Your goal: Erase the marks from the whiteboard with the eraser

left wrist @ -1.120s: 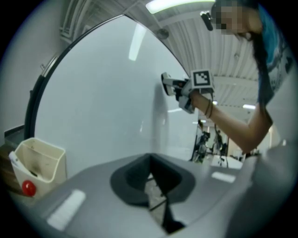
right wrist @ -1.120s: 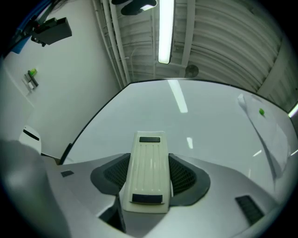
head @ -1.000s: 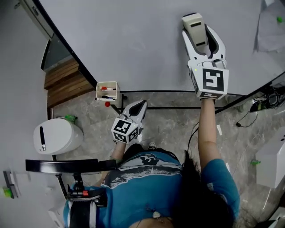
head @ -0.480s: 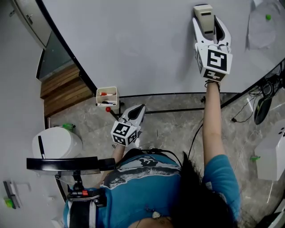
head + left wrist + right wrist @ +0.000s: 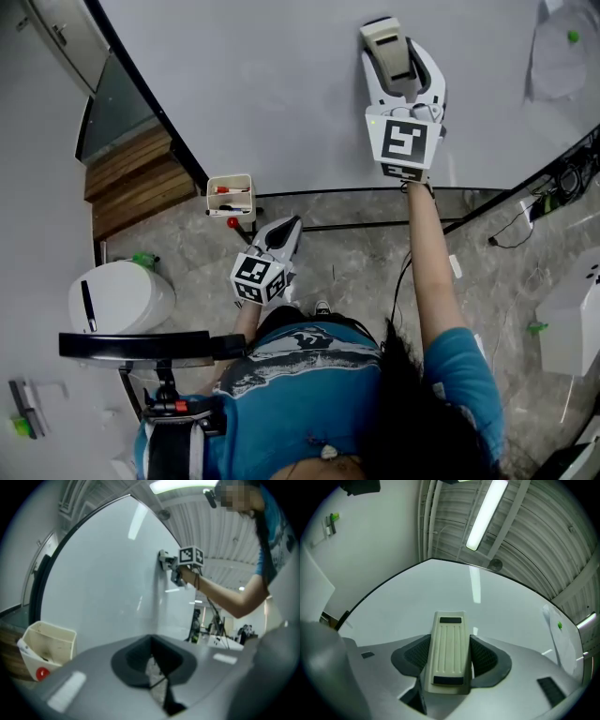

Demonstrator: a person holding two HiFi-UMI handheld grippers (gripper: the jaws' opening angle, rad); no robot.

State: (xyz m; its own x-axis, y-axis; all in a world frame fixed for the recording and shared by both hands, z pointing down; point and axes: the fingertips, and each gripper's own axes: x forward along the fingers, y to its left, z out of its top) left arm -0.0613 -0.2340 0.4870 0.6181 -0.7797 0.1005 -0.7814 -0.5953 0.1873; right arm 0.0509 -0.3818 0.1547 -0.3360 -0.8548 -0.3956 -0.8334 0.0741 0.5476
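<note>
Right claw [image 5: 401,58] pinches a cream-coloured eraser [image 5: 449,646] between its dark ribbed pads [image 5: 482,655], the eraser's grooved back facing the camera that rides on that claw. It holds the eraser against the whiteboard [image 5: 253,84], well up the board, at the end of a person's outstretched arm [image 5: 427,272]. Left claw [image 5: 284,236], pressed together with nothing in it, hangs low near the person's body, its tip pointing toward the board's bottom edge, well apart from the eraser. Near that tip, a small cream tray [image 5: 229,194] holding markers sits at the board's black-framed lower edge, with a red round knob [image 5: 232,222] just beneath it. Farther out lie a grey stone-patterned floor [image 5: 356,272], wooden steps [image 5: 131,183] beside the board's left edge, and a white rounded container [image 5: 122,298] on the person's left side.
</note>
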